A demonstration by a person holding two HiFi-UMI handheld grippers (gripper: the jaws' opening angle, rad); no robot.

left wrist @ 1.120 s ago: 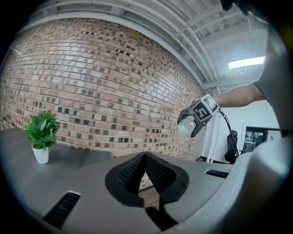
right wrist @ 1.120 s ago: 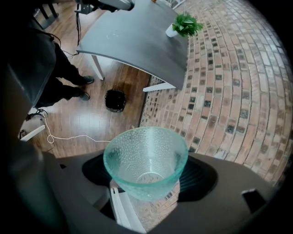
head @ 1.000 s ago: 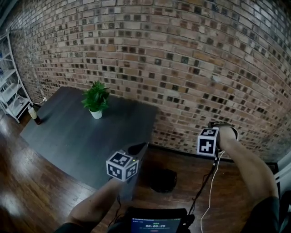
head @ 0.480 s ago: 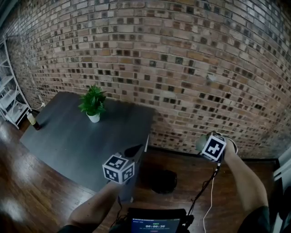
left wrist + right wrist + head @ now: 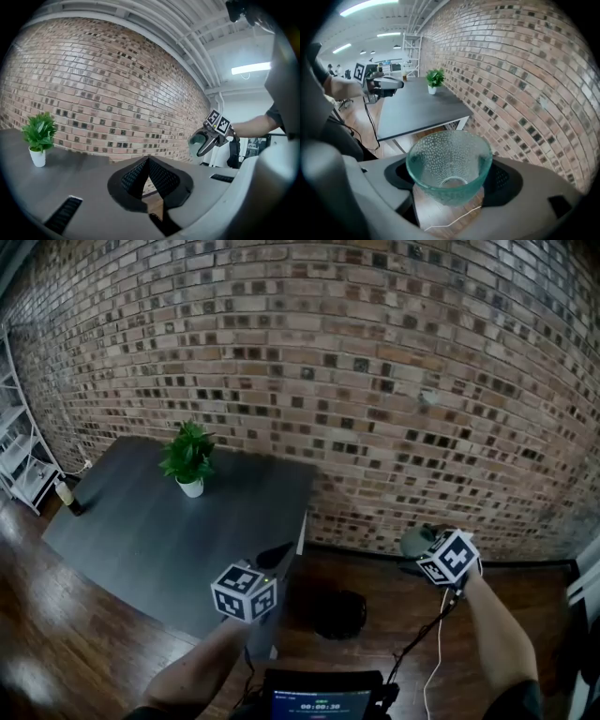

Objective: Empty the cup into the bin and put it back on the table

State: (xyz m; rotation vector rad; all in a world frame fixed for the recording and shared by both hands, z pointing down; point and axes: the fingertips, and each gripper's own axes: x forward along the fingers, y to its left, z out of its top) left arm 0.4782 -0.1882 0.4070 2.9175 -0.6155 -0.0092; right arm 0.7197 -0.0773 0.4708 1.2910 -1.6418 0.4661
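A pale green dimpled glass cup [image 5: 449,159] sits between the jaws of my right gripper [image 5: 450,180], which is shut on it. I look into its mouth and see nothing inside. In the head view the cup [image 5: 411,539] is tipped to the left and hangs above the wooden floor, to the right of the black round bin [image 5: 336,612]. My left gripper [image 5: 275,555] hovers by the corner of the dark table [image 5: 169,531], its jaws shut on nothing, with the pads [image 5: 154,176] meeting at their tips. The left gripper view shows the right gripper [image 5: 206,143] with the cup against the brick wall.
A small potted plant [image 5: 189,457] stands at the back of the table, and a bottle [image 5: 66,495] at its far left corner. A white shelf unit [image 5: 17,442] stands at the left. A brick wall runs behind. A cable [image 5: 433,652] hangs from my right arm.
My right gripper has sunk and rolled, so the cup now tips to the left and shows beside the marker cube. The left gripper has stayed about where it was.
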